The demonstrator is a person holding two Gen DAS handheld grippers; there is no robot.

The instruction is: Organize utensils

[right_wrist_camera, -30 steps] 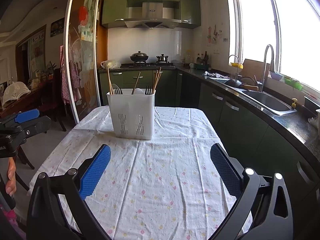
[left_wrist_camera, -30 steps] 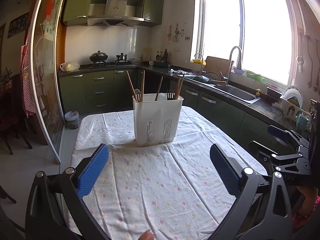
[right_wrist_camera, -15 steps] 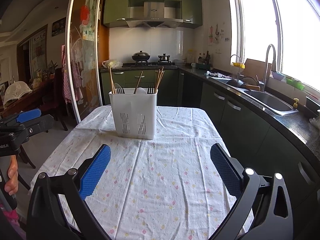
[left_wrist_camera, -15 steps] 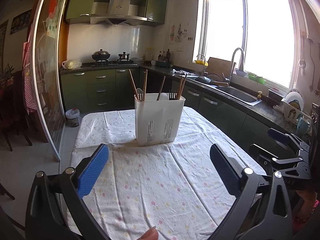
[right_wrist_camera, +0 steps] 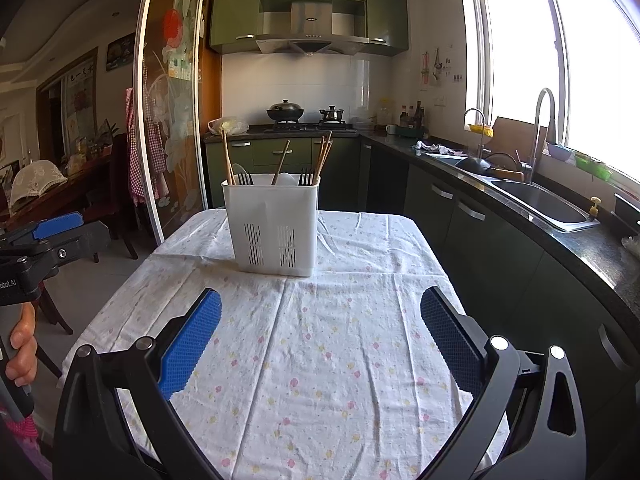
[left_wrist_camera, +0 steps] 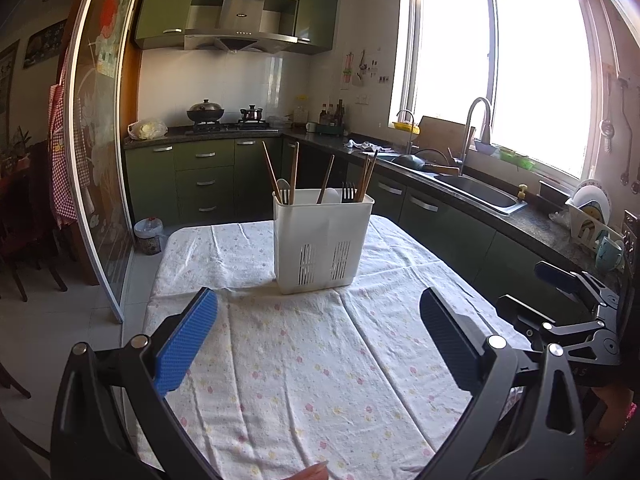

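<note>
Nearest the viewer, the left gripper (left_wrist_camera: 318,340) is held over the near part of the table, its blue-padded jaws spread wide with nothing between them; the right gripper (right_wrist_camera: 320,336) is held alongside in the same condition, wide apart and empty. Below both lies a flower-print tablecloth (right_wrist_camera: 320,360), creased, carrying no loose items in the near zone. Beyond the jaws, well apart from either gripper, stands the white utensil caddy (left_wrist_camera: 322,240) on the cloth, upright, slotted at its lower front. It lies almost dead ahead of the left gripper and ahead but slightly to the left of the right gripper's centre line; neither is clearly the nearer. Its contents stand with long axes near vertical: wooden chopsticks (left_wrist_camera: 294,172) leaning slightly at the left end, a further bundle of chopsticks (left_wrist_camera: 367,174) at the right end, one single stick between, plus a dark fork (left_wrist_camera: 348,193) and a second fork (right_wrist_camera: 245,178) with tines up. Assessment: any pick would call for a forward reach and a close from above on a projecting handle, jaws set across the stick. Farther back run the green cabinets (right_wrist_camera: 280,148), the hob with a wok (right_wrist_camera: 285,111), and the sink (right_wrist_camera: 544,204) under the window.
</note>
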